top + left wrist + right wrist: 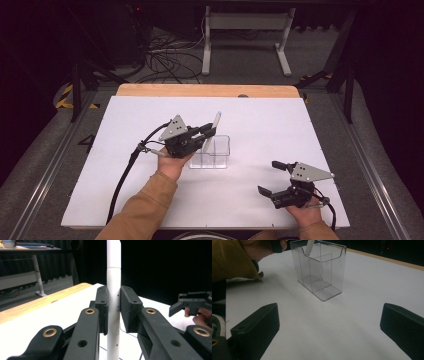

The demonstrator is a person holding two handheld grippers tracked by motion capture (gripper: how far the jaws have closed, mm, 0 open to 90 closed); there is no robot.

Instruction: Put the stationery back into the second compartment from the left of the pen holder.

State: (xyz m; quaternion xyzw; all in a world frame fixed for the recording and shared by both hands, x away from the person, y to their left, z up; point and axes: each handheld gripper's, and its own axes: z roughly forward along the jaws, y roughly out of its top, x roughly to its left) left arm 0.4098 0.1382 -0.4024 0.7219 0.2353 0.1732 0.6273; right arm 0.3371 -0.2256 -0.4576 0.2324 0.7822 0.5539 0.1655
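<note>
While the left gripper (209, 131) is clamping a white pen (212, 131) between its 2 black pads, it is holding that pen nearly upright, with the lower end dipping into the clear plastic organizer (218, 155). In the left gripper view, the pads (130, 307) are pressing on the barrel from both sides, well below the cap end, which probably is keeping the pen steady and leaving its lower end free to go down into a compartment. From the right gripper view, the pen's (309, 247) tip is sitting just inside the organizer's (329, 272) rim, at the compartment on the side nearest the person's left hand (172, 162); it is not yet resting on the floor of it, as far as I can judge. Printed lettering is running down the barrel (113, 290): the part reading "KE" and then "OINTS" is showing, with the middle letters hidden behind the pad, plus a small triangle mark above it. No brand is legible on the organizer.

Near the organizer, toward the person and off to its right, the right gripper (272, 177) is waiting with its jaws spread wide and nothing between them, hovering low above the white table (280, 125), apparently standing clear so the insertion has room.
</note>
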